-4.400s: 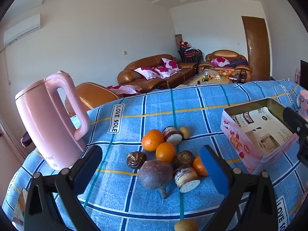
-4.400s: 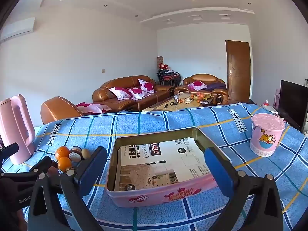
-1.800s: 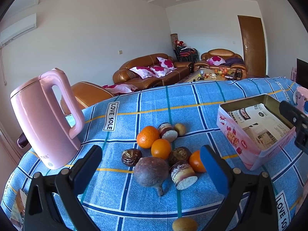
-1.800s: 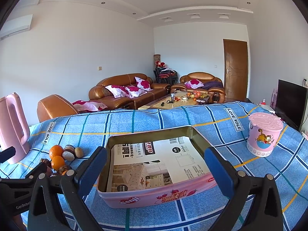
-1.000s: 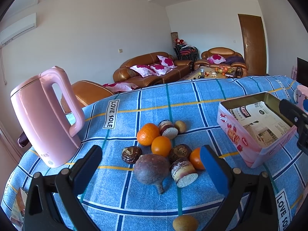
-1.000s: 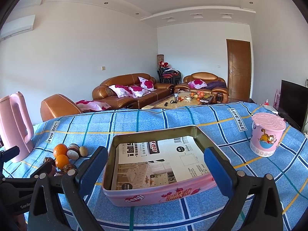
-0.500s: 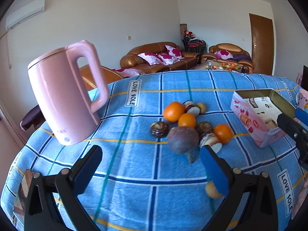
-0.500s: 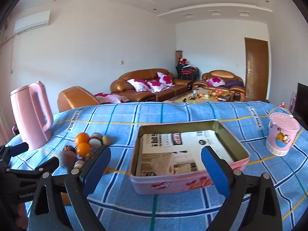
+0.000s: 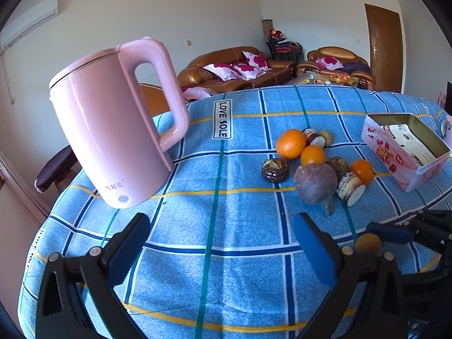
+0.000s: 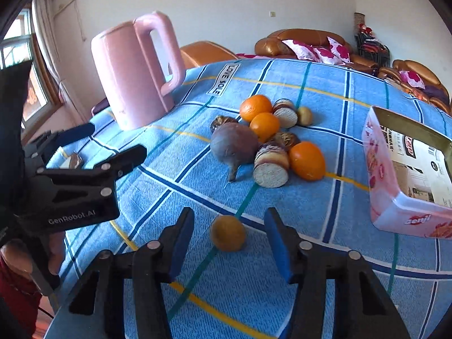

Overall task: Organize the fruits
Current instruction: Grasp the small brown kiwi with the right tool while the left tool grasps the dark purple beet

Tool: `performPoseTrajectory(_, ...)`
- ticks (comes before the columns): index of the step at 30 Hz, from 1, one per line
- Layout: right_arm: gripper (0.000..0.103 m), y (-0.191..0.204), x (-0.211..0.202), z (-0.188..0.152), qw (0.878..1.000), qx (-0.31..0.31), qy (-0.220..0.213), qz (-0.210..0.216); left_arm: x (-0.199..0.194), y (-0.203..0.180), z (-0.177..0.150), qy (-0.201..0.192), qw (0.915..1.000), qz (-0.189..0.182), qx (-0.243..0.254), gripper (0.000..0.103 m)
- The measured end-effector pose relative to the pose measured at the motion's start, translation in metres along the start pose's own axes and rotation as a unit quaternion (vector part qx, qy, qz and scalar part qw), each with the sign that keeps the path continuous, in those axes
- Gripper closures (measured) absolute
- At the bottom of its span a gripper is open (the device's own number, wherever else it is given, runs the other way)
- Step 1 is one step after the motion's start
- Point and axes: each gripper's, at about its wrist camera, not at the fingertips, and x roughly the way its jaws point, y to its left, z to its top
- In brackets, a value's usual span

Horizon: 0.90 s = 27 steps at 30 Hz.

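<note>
A pile of fruit lies on the blue checked tablecloth: oranges (image 10: 255,107), a large purple round fruit (image 10: 234,143), brown passion fruits and cut halves (image 10: 270,166). It also shows in the left wrist view (image 9: 315,183). A small brown kiwi (image 10: 227,236) lies apart, nearer the table's front. My right gripper (image 10: 229,240) is open, its blue pads either side of the kiwi, not touching it. My left gripper (image 9: 220,243) is open and empty over bare cloth, left of the pile. The kiwi (image 9: 367,243) sits beyond the left gripper's right finger.
A pink tin box (image 10: 409,169) with paper inside stands right of the pile (image 9: 406,147). A pink kettle (image 9: 118,141) stands at the left (image 10: 132,70). The table's edge curves down at the left. Sofas stand beyond.
My right gripper swung left from the tin and came down around the lone kiwi. My left gripper turned left toward the kettle, away from the pile.
</note>
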Motion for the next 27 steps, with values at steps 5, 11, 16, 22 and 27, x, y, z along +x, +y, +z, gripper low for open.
performPoseTrajectory(5,0.075,-0.009,0.000,-0.003,1.000,-0.005,0.019,0.004,0.008,-0.021,0.014,0.009,0.9996,-0.027,0.001,0.004)
performPoseTrajectory(11,0.075,-0.046,-0.042,-0.001,0.998,0.024,-0.058,-0.027,0.021,-0.045,0.030,0.022,0.9977,-0.065,-0.002,0.014)
performPoseTrajectory(16,0.075,-0.097,-0.085,0.015,0.982,0.049,-0.141,-0.114,0.042,-0.062,0.040,0.046,0.9958,-0.078,-0.009,0.022)
performPoseTrajectory(22,0.075,-0.146,-0.093,0.016,0.965,0.095,-0.171,-0.173,0.065,-0.072,0.045,0.071,0.9942,-0.073,-0.035,0.025)
performPoseTrajectory(27,0.075,-0.166,-0.081,0.010,0.965,0.137,-0.159,-0.159,0.085,-0.073,0.047,0.088,0.9910,-0.074,-0.069,0.024)
